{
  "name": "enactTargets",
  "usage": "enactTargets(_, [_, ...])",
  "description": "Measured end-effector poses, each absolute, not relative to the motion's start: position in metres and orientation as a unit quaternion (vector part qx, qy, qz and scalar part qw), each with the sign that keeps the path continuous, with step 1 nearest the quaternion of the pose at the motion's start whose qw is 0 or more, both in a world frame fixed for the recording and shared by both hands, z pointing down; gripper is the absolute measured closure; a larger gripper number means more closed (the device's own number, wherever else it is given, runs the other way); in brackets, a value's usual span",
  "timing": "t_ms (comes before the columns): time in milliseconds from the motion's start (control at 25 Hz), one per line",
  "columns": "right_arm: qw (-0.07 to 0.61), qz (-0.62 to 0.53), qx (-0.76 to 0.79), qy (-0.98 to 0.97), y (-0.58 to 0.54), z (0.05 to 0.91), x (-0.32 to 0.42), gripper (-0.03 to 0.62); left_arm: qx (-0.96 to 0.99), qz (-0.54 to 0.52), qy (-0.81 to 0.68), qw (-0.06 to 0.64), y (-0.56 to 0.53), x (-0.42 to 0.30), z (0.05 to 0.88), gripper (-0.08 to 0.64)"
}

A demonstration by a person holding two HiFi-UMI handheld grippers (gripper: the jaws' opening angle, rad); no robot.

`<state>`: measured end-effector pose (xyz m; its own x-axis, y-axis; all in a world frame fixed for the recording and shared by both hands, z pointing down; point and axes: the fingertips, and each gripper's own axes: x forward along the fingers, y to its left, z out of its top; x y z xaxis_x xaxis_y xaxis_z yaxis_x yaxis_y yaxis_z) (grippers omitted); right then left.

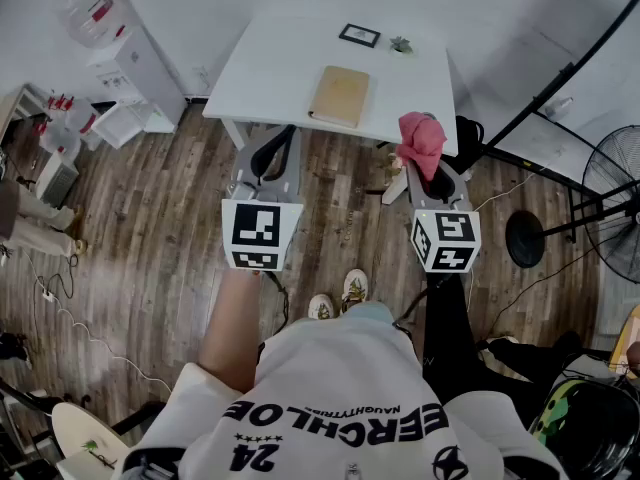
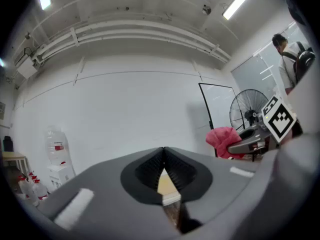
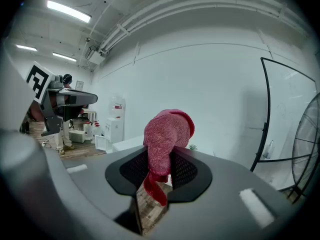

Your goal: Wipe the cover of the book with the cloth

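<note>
Fingers [image 3: 131, 171] of the right gripper [image 3: 162, 156] pinch the red cloth [image 3: 167, 131]; the left gripper [image 2: 163, 153] is closed, empty. Ahead of both, the book [image 1: 340, 95] lies flat on the white tabletop [image 1: 270, 68], its long axis pointing away from the person.

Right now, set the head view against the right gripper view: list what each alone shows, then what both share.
Head view only: the book lying on the white table. Right gripper view only: ceiling lights, and the jaws shut on the red cloth. Both: the red cloth held by the right gripper, and the left gripper beside it.
</note>
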<state>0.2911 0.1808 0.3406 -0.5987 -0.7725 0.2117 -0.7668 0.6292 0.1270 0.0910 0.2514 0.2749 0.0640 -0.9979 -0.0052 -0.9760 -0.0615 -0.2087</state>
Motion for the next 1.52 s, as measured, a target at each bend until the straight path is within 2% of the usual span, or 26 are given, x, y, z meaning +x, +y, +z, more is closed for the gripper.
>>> enactTargets(360, [0.103,-0.004,0.428,-0.898,0.192,0.341,0.29,0.497,-0.724,-0.061,0.684,0.072,0.264,0.087,0.274,0.509])
enactTargets(1000, [0.106,0.0,0.407,-0.907,0.167,0.353,0.267,0.495,-0.713,-0.057,0.697,0.05,0.244,0.062,0.295,0.509])
enactTargets(1520, [0.11,0.003,0.39,-0.914,0.063,0.354,0.247,0.495,-0.709,-0.076,0.699,0.047,0.143,0.051,0.291,0.509])
